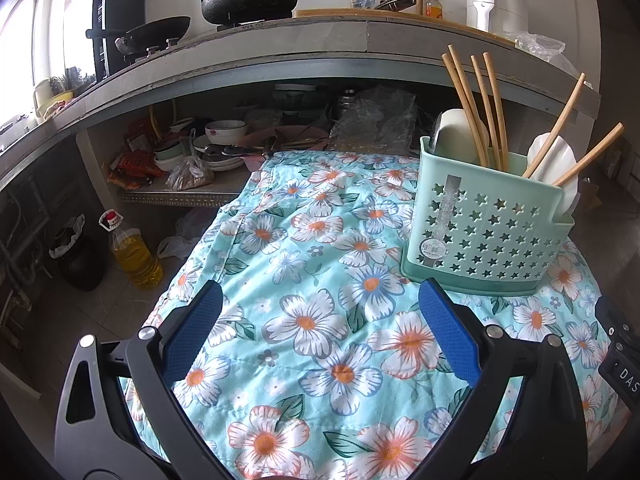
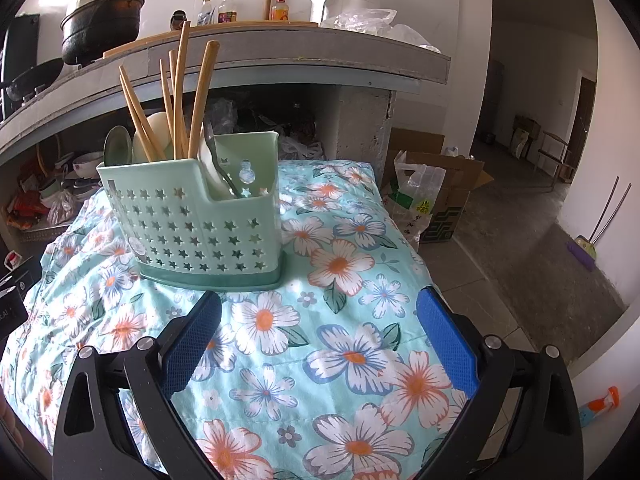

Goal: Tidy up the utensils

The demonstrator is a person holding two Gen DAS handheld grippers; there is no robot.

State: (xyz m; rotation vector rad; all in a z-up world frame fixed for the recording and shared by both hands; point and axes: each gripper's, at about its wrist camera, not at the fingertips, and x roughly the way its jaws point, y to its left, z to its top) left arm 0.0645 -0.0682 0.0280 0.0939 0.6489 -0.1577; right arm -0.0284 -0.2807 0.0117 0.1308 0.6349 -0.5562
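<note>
On the far left, under the grey counter (image 1: 280, 46), a bottle of yellow oil (image 1: 134, 254) stands on the floor beside a dark pot (image 1: 78, 260). The shelf below the counter holds bowls (image 1: 224, 130) and bags.

My left gripper (image 1: 320, 298) is wide open and holds nothing; its blue pads (image 1: 192, 328) stand well apart above the flowered cloth (image 1: 320, 240). The cloth under it is bare.

To the right of this gripper stands the green utensil holder (image 1: 484, 236), upright on the cloth, with star-shaped holes in its wall. In the bigger compartment I see wooden chopsticks (image 1: 466, 100) leaning in different directions, and a white spoon (image 1: 454, 130) next to them. More chopsticks (image 1: 560, 120) and another white spoon (image 1: 554, 156) are on the holder's right side in the left wrist view.

In the right wrist view the holder (image 2: 192, 220) is to the front left of my right gripper (image 2: 320, 300). A metal spoon (image 2: 218, 156) leans in its smaller side compartment. My right gripper is also wide open and empty, above the cloth (image 2: 340, 340).

Further right a cardboard box (image 2: 448, 184) with a plastic bag (image 2: 416, 188) stands on the floor, and a broom (image 2: 584, 252) leans on the wall.
</note>
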